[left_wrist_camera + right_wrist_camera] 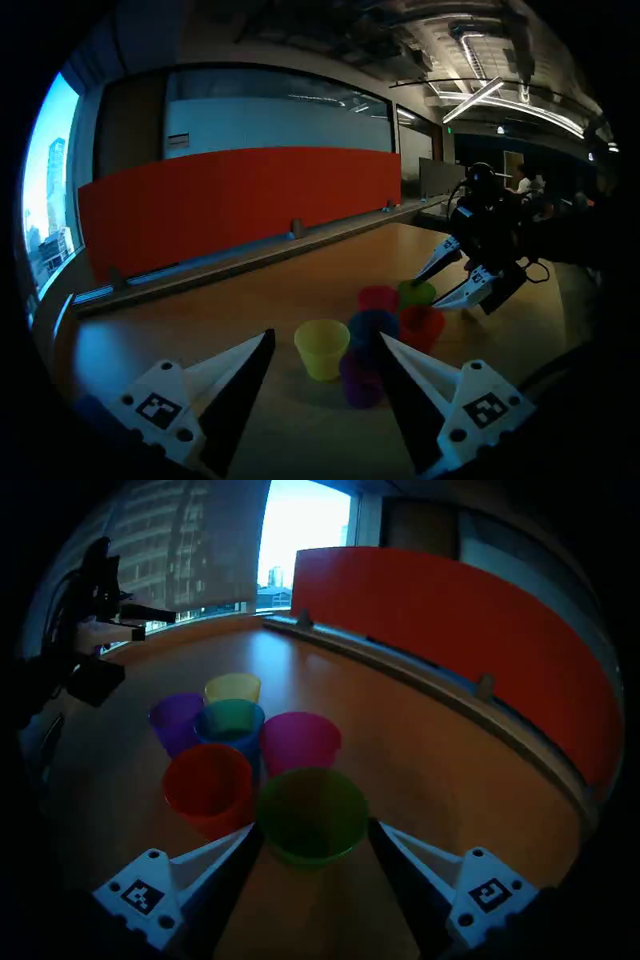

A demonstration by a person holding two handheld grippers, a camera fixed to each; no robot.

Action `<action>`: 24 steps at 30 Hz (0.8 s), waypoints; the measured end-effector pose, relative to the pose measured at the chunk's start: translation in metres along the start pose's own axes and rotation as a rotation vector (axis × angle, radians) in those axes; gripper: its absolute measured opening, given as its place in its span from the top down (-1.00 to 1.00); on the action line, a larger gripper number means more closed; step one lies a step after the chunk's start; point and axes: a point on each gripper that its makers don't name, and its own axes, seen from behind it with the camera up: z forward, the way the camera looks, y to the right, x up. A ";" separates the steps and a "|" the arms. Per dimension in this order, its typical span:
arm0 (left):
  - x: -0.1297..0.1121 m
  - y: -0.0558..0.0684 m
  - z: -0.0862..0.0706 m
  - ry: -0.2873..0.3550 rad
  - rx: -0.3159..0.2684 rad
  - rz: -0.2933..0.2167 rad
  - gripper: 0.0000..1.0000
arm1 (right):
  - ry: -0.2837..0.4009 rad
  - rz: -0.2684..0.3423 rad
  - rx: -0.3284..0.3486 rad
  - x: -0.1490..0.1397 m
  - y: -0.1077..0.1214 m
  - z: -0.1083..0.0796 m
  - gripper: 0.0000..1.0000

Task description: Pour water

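- Left gripper view: my left gripper (326, 336) hangs low over the wooden tabletop (240, 304). Its tongs are spread wide and pinch nothing. The translucent yellow plastic cup (322, 350) stands just ahead of the gap, apart from both tips.
- Around it cluster the purple plastic cup (360, 382), blue plastic cup (373, 323), pink plastic cup (378, 298), red plastic cup (422, 326) and green plastic cup (416, 292), all upright on the table.
- Farther off, my right gripper (426, 293) reaches in at the green plastic cup.
- Right gripper view: its tongs are spread to either side of that cup, tips level with the rim. I can't tell whether they touch it.
- I judge pouring not yet begun: no cup is lifted or tilted, and the light is too dim to tell which holds water.
- What's left: close on a cup, lift it, and tip it into another.
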 end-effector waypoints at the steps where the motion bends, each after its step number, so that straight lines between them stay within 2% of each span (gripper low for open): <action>1: 0.000 0.000 0.000 0.000 0.000 0.001 -0.72 | 0.000 0.001 0.001 0.000 0.000 0.001 -0.99; 11: -0.001 0.000 -0.001 -0.004 0.004 0.009 -0.72 | -0.002 -0.004 0.009 0.001 -0.001 0.009 -0.98; 17: -0.002 0.000 0.000 -0.005 0.004 0.011 -0.72 | -0.001 -0.015 0.012 0.002 -0.002 0.009 -0.87; 24: -0.003 0.002 -0.001 -0.005 0.003 0.010 -0.72 | 0.006 -0.013 0.017 0.002 -0.004 0.009 -0.83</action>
